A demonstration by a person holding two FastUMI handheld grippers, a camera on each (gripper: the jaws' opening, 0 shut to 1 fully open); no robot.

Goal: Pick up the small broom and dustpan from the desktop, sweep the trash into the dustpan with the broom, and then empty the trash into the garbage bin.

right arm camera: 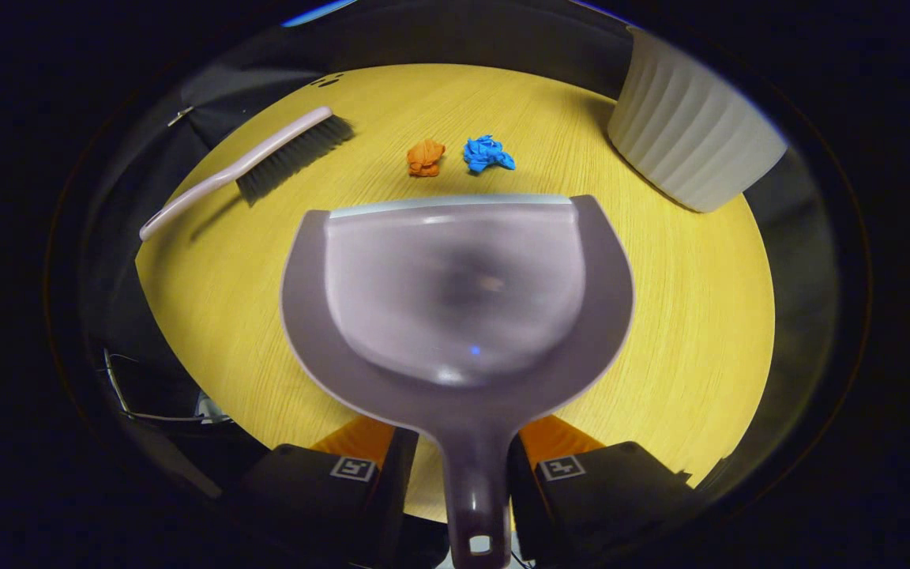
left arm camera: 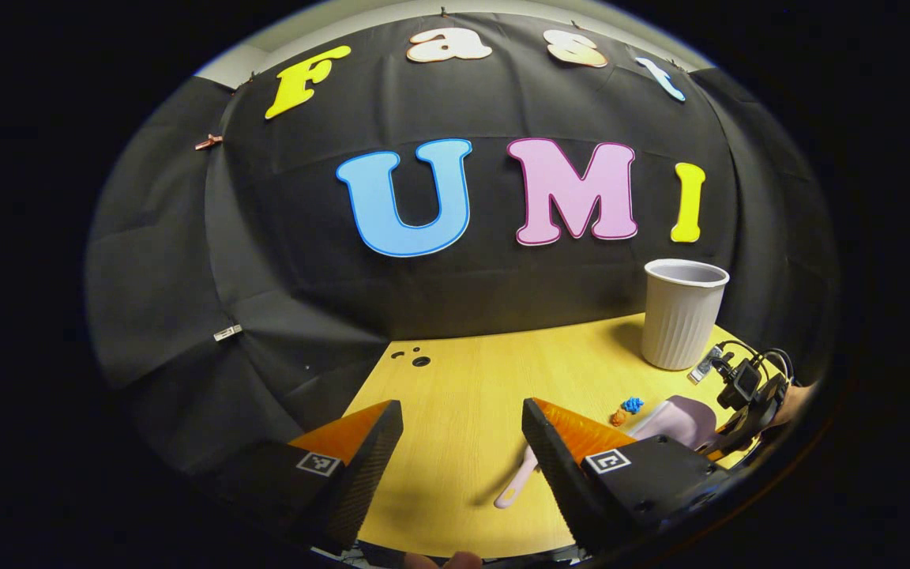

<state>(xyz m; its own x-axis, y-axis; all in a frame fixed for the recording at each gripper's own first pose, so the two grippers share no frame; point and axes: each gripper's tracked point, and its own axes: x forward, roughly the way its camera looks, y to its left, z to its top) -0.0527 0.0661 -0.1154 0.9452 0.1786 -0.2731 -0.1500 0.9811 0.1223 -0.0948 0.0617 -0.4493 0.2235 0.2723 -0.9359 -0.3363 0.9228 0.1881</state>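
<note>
Clamped on the dustpan [right arm camera: 455, 300] handle by the right gripper [right arm camera: 467, 482] — pan mouth pointing away, toward the orange scrap [right arm camera: 425, 157] and blue scrap [right arm camera: 486, 153] just beyond its lip. Farther left on the desk [right arm camera: 700, 332], small broom [right arm camera: 253, 167] lying diagonally, bristles far. Ribbed bin [right arm camera: 692, 134] far right. Left gripper [left arm camera: 463, 466] spread wide — nothing between.

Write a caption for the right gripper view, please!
Right gripper holds the dustpan by its handle, facing two paper scraps.
</note>
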